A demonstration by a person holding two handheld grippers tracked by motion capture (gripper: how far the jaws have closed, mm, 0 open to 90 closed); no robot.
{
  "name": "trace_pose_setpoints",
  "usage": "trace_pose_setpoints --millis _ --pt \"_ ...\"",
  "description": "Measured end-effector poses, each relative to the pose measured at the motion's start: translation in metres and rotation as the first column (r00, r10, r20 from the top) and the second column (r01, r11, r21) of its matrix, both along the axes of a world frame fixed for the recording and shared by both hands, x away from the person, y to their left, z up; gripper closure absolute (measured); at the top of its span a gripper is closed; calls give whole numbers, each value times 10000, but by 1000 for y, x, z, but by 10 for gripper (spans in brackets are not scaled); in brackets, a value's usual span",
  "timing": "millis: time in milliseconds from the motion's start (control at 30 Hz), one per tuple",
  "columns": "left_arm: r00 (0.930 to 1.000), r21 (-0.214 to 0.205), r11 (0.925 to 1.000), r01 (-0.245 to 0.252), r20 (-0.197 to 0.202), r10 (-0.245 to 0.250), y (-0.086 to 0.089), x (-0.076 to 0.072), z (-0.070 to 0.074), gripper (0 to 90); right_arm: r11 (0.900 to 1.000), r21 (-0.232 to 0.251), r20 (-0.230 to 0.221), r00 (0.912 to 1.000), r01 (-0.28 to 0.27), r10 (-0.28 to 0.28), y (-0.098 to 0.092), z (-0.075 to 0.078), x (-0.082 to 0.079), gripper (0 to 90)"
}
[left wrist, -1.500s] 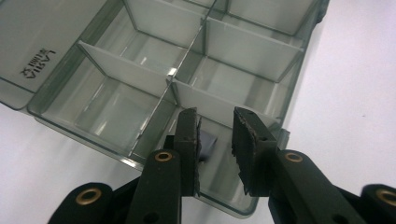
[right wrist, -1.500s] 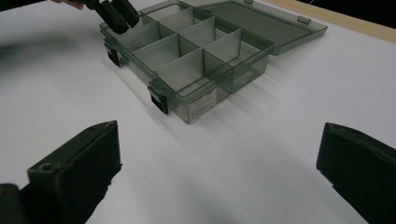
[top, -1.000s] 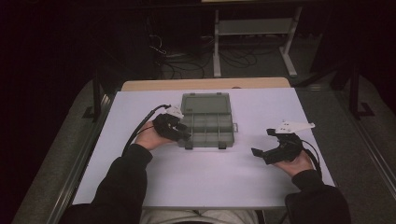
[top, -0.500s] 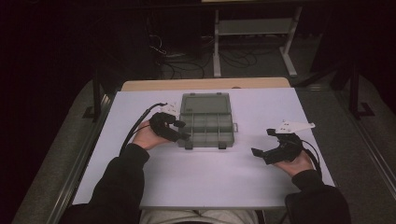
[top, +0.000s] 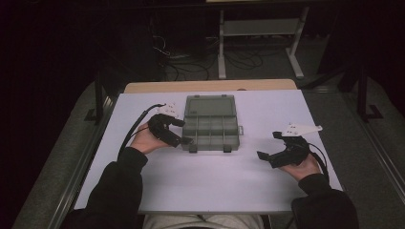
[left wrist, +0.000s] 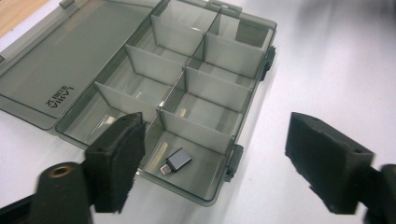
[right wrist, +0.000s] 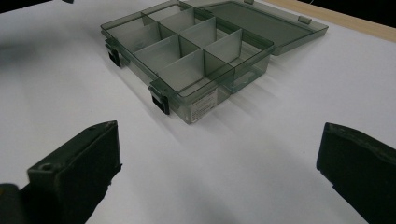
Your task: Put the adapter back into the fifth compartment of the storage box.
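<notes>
The left gripper (top: 184, 132) sat at the near-left corner of the smoky-grey clear plastic compartment box (top: 210, 130), cradled from below in the person's left hand (top: 145, 141), palm up, forearm angling in from the bottom left in a dark sleeve. Its jaws had just been opening and stood well apart, nothing between the pads. Seen from the left gripper view, one black padded jaw hovered over the box's near wall and the other hung out over the bare white table (left wrist: 327, 70). And there it was: a small dark grey metal USB adapter (left wrist: 176, 161) lay loose on the floor of the nearest corner compartment, in the front row by a black latch (left wrist: 233, 162), touching no jaw. The box's lid (left wrist: 65, 65) lay folded flat open behind it, its label printed along one edge. Over on the other side, the right gripper (top: 267, 149) rested well clear of the box, held low in the right hand (top: 302, 164), its grey three-cornered plate (top: 300, 129) on top and its nose aimed back towards the box. In the right gripper view its jaws stood wide apart too, empty, with only white tabletop between them and the box farther off.
</notes>
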State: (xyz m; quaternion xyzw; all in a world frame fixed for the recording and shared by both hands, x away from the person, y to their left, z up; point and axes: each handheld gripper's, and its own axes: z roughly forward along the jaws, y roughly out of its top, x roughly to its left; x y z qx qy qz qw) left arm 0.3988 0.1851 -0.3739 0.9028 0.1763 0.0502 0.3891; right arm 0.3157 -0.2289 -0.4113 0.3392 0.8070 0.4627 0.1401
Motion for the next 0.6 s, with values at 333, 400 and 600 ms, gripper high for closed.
trace_pose_setpoints --millis 333,400,600 --pt "9999 -331 9994 -126 -99 122 8 -6 8 0 10000 -27 4 10000 23 -23 0 0 0 0" --pt "9998 -385 9991 -181 -39 179 10 -7 9 0 10000 -20 -7 10000 27 -27 0 0 0 0" --pt "9996 -356 9990 -267 93 270 17 -11 10 0 10000 -24 4 10000 43 -43 -1 0 0 0"
